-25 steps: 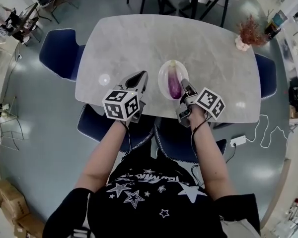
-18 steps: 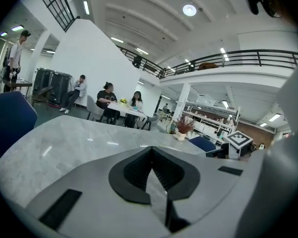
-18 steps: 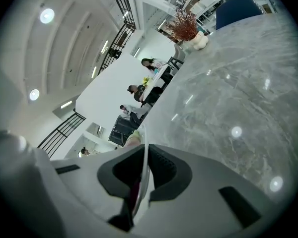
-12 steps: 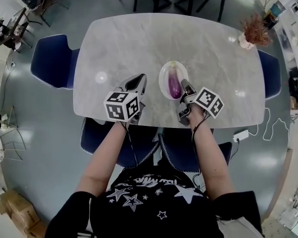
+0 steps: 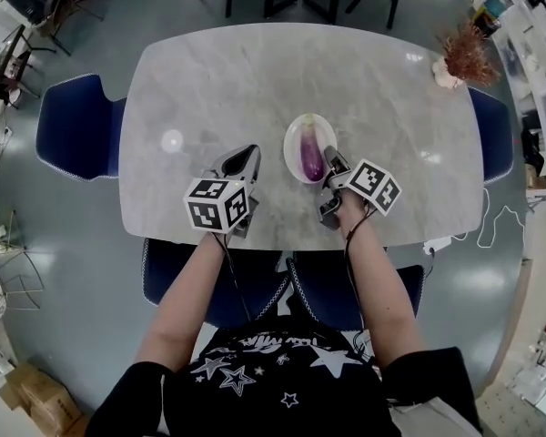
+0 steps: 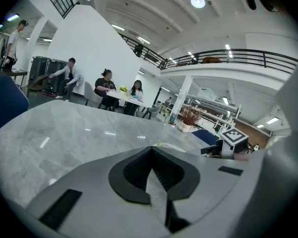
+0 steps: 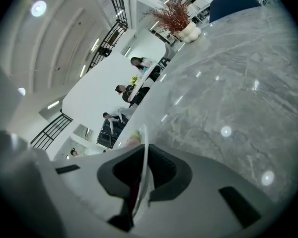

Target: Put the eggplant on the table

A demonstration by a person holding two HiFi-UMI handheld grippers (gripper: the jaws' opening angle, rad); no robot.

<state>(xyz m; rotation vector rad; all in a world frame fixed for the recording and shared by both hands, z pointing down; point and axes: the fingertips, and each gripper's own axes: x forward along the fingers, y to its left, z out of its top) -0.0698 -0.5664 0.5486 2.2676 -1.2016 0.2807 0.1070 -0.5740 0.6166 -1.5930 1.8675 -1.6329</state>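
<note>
Lying in a shallow round white plate (image 5: pixel 292 135) close to the near edge of the grey, marble-veined table (image 5: pixel 255 71), the glossy purple eggplant (image 5: pixel 311 160) points its pale green stem toward the far edge. The right gripper (image 5: pixel 329 159) has its ribbed dark pads (image 7: pixel 165 174) pinched on the plate's thin near-right rim. The left gripper (image 5: pixel 247 153) hovers just left of the plate, jaws pressed together on nothing, above the smooth tabletop.
</note>
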